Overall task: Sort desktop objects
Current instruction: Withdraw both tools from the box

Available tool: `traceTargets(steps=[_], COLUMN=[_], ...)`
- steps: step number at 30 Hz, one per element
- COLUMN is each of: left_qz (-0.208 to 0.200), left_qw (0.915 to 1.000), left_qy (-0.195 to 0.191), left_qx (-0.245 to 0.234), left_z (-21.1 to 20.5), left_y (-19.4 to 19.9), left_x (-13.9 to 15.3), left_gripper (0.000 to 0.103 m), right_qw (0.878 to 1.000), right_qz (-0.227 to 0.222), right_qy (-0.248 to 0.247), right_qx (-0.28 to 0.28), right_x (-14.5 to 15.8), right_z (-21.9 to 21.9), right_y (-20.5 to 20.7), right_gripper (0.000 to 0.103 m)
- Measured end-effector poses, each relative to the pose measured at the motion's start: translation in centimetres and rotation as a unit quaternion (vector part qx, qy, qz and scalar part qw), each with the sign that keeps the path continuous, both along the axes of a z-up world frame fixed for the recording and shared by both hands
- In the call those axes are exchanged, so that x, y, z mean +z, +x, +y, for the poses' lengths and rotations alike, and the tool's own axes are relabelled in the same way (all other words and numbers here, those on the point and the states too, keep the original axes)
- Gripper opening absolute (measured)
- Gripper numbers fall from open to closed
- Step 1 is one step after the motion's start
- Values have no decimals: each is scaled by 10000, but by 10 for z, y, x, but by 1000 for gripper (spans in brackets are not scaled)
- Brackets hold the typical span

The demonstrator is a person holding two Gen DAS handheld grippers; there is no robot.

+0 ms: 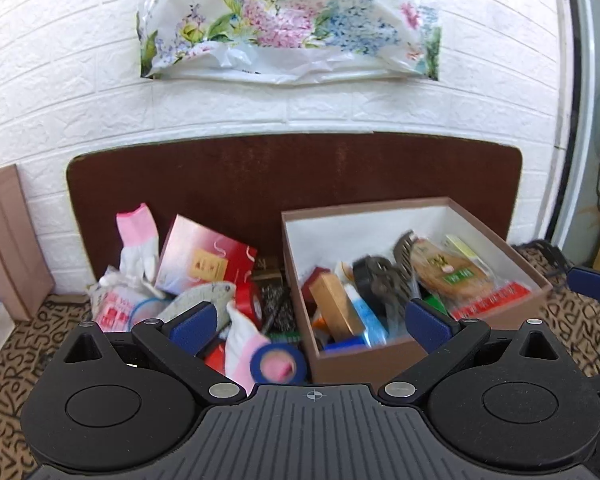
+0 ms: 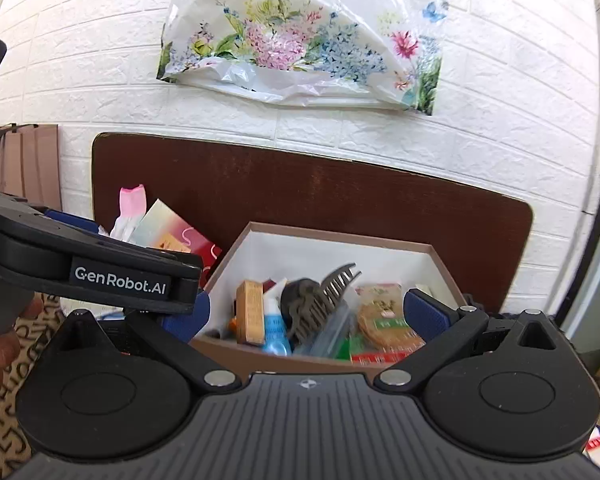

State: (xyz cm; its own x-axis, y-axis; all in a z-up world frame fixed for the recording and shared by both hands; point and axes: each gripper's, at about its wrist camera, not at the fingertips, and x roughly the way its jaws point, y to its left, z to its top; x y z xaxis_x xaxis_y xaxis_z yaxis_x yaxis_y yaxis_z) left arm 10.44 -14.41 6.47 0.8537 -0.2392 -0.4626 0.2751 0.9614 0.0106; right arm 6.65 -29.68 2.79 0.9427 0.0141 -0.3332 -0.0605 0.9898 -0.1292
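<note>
A brown box (image 1: 400, 354) (image 2: 300, 362) with a white lining holds a dark comb (image 2: 324, 300), a gold carton (image 1: 336, 306), a blue tube (image 2: 276, 326) and a snack packet (image 1: 452, 278). Left of it lies a heap: a red carton (image 1: 204, 256), pink-white gloves (image 1: 138, 240), red tape (image 1: 248, 298) and a blue tape roll (image 1: 278, 364). My left gripper (image 1: 310, 326) is open, its fingers straddling the box's left wall and the heap. My right gripper (image 2: 306, 316) is open above the box's front, with nothing between its fingers.
A dark brown board (image 1: 300, 176) leans on the white brick wall behind the heap and the box. A floral plastic bag (image 1: 292, 24) hangs on the wall. A brown paper bag (image 1: 8, 240) stands at the left. The letter-patterned cloth (image 1: 16, 360) covers the table.
</note>
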Motion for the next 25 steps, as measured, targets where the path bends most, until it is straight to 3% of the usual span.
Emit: traceTargets(steps=[12,19,25], left_qz=[118,328,109], left_qw=[9995,9987,9986], left_qy=[176,149,281], left_qx=[-233,-363,-436], left_z=[-9,-14,-22], left_y=[-84,-105,-120], left_x=[-16,-20,-17], left_gripper=[103,103,103], right_qw=[9983,9968,9962], right_qz=[240,313,312], right_qy=[299,420,459], right_qx=[-446,-596,-675], right_x=[-21,-30,-31], right_z=[-19,-25,-28], right_y=[-78,-103,-115], right_gripper=[103,103,103])
